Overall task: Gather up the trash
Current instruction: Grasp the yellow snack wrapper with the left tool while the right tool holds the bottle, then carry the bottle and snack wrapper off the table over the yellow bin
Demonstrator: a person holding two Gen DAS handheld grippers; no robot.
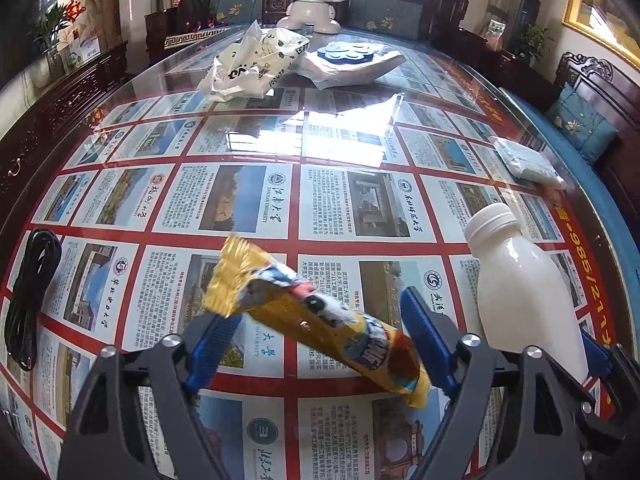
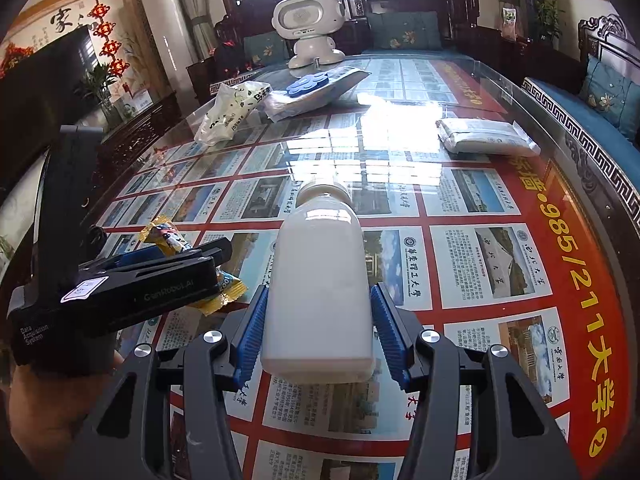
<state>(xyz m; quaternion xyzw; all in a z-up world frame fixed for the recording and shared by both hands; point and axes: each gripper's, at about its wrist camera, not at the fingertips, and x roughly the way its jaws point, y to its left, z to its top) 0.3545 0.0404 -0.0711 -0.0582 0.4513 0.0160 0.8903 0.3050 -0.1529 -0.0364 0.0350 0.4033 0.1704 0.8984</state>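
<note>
A yellow snack wrapper [image 1: 316, 312] lies slantwise between the open blue pads of my left gripper [image 1: 320, 340], just above the glass table; the pads do not press it. A white plastic bottle [image 2: 320, 288] lies on its side between the pads of my right gripper [image 2: 318, 332]; the jaws stand close on both sides with a small gap visible. The bottle also shows in the left wrist view [image 1: 524, 292]. The left gripper [image 2: 168, 276] and wrapper [image 2: 224, 292] show in the right wrist view, just left of the bottle.
A crumpled white bag [image 1: 248, 68], a clear bag with blue discs [image 1: 348, 60], a sealed packet [image 2: 484, 136] and a white robot toy [image 2: 308, 28] sit farther back. A black cable [image 1: 32, 296] lies at the left. Dark wooden sofas surround the table.
</note>
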